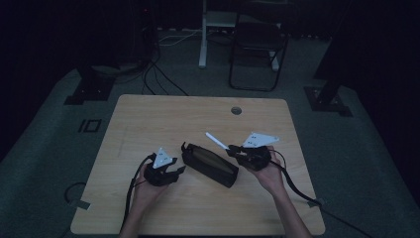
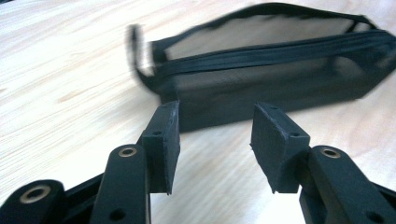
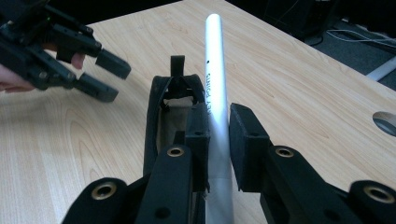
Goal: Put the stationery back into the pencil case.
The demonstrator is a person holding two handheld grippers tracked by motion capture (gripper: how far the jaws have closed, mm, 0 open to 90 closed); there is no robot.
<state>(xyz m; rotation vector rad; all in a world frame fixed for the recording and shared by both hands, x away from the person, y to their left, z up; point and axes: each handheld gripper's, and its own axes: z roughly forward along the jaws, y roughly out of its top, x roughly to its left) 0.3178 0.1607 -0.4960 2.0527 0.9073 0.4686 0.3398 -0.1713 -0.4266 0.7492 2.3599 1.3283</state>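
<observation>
Two grippers are over a light wooden table in the high view, with a black pencil case lying at an angle between them, its top unzipped. The left gripper sits just beside the case's near-left side, held in the person's left hand, while the right gripper is over by the case's right end with a white pen sticking out toward the far side of the table. Over in the left gripper view, the jaws are spread apart with nothing between them, bare pads aimed at the long side of the pencil case, which lies on the wood a little way ahead, a bit blurry at its left end. Then the right gripper view: the jaws are clamped on the white pen, which runs straight up between the pads and has some dark print on its barrel. Right behind it is the open mouth of the pencil case, and the left gripper shows at upper left, jaws parted, close to the case.
</observation>
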